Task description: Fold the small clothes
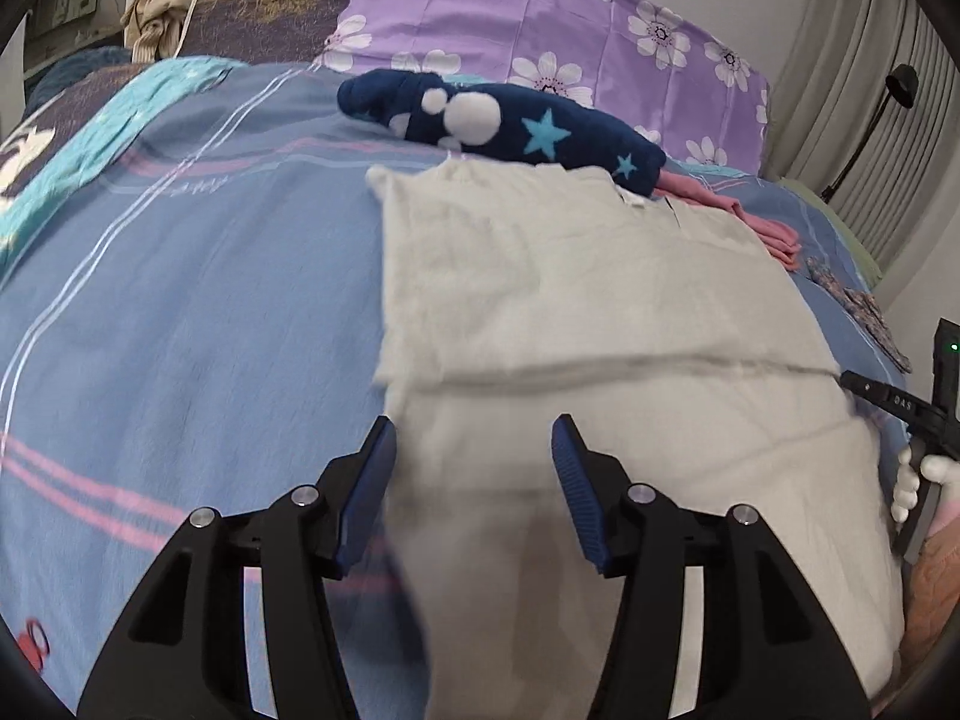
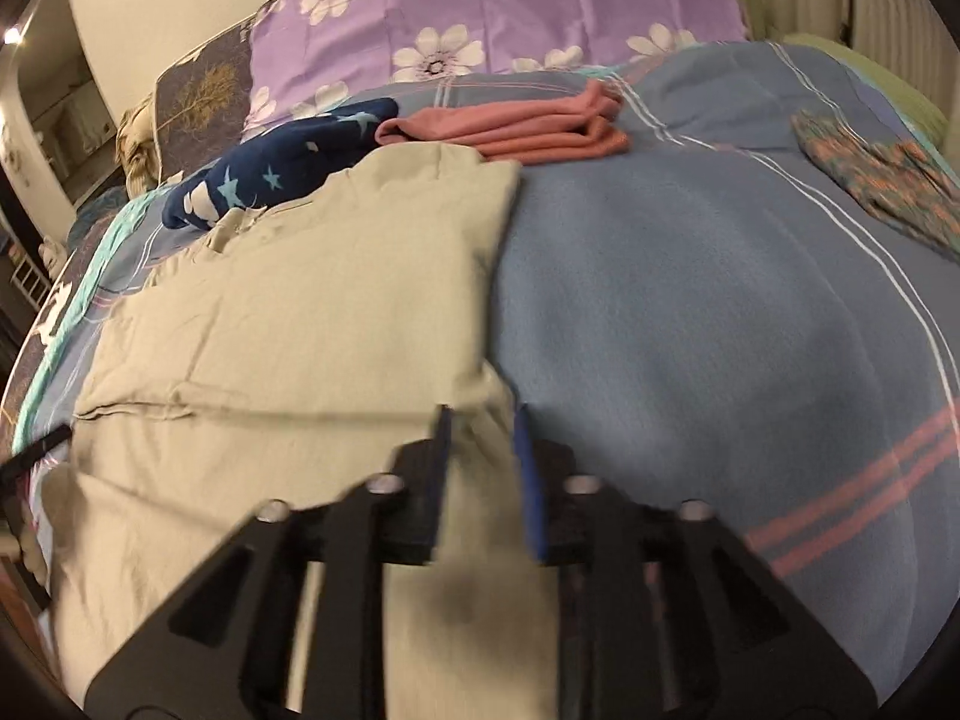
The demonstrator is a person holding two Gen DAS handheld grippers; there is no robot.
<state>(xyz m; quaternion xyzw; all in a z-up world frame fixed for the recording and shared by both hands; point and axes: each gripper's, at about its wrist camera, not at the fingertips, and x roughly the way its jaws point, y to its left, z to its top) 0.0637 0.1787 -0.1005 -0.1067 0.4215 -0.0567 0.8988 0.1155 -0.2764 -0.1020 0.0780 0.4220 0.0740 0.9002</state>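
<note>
Left tool (image 1: 474,441) released, fingers spread over near left edge of 1 cream garment (image 1: 600,300) lying flat on the bed (image 1: 210,300); right tool (image 2: 483,429) narrowly parted astride its right edge, grip uncertain; navy star garment (image 2: 288,174) and pink folded garment (image 2: 528,126) beyond it.

White letters "DAS" stand on the right gripper (image 1: 900,405), seen from the left wrist

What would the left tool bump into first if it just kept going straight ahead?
Probably the white garment spread on the bed: the left tool is open and points low across it. Beyond lies the navy star-patterned piece, though depth is hard to judge.
</note>
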